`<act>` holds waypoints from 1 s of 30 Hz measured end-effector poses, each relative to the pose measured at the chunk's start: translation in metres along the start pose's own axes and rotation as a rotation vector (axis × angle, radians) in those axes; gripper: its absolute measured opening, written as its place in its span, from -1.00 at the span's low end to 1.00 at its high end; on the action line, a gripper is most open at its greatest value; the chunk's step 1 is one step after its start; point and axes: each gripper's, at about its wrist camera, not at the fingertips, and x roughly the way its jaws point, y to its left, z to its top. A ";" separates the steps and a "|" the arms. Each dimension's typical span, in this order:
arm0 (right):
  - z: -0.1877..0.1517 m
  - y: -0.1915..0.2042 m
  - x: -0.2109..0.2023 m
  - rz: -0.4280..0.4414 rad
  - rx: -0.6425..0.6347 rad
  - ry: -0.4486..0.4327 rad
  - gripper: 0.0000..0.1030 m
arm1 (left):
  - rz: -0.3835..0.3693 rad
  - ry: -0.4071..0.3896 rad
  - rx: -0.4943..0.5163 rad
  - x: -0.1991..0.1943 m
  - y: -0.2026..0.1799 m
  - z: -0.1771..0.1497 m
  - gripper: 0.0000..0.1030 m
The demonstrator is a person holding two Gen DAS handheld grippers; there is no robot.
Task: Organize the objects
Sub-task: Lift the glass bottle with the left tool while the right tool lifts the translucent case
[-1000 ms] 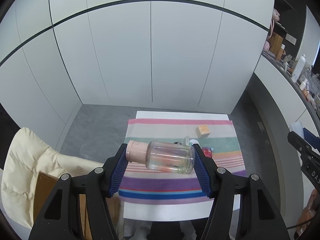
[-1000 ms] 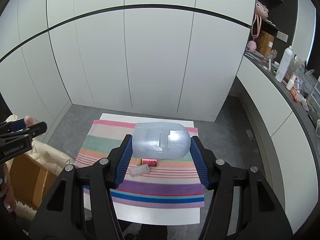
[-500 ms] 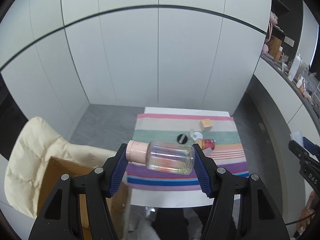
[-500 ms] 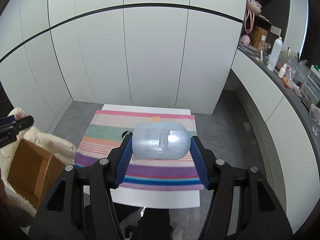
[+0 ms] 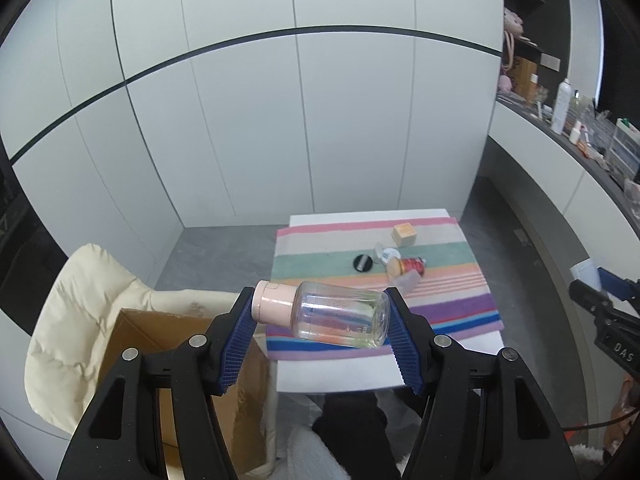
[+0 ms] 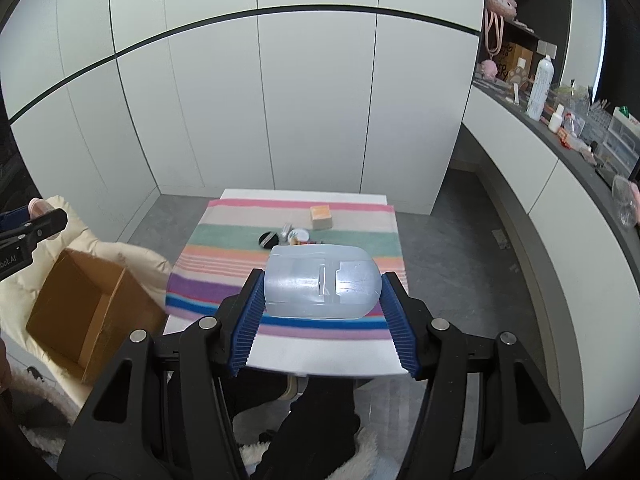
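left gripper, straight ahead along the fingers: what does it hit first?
Probably the striped cloth on the table, near its front edge. The left gripper holds the clear bottle well above it; depth is uncertain.

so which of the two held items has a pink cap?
The clear bottle in the left gripper, held sideways with its pink cap toward the left finger. The right gripper holds a pale blue translucent plastic case, with no cap.
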 end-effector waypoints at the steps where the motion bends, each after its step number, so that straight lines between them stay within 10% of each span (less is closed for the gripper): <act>1: -0.005 0.000 -0.003 0.001 0.003 0.002 0.17 | -0.008 0.001 0.001 -0.003 -0.001 -0.002 0.23; 30: -0.095 -0.035 -0.081 -0.045 0.066 0.038 0.17 | -0.042 0.068 -0.100 -0.026 0.025 -0.073 0.23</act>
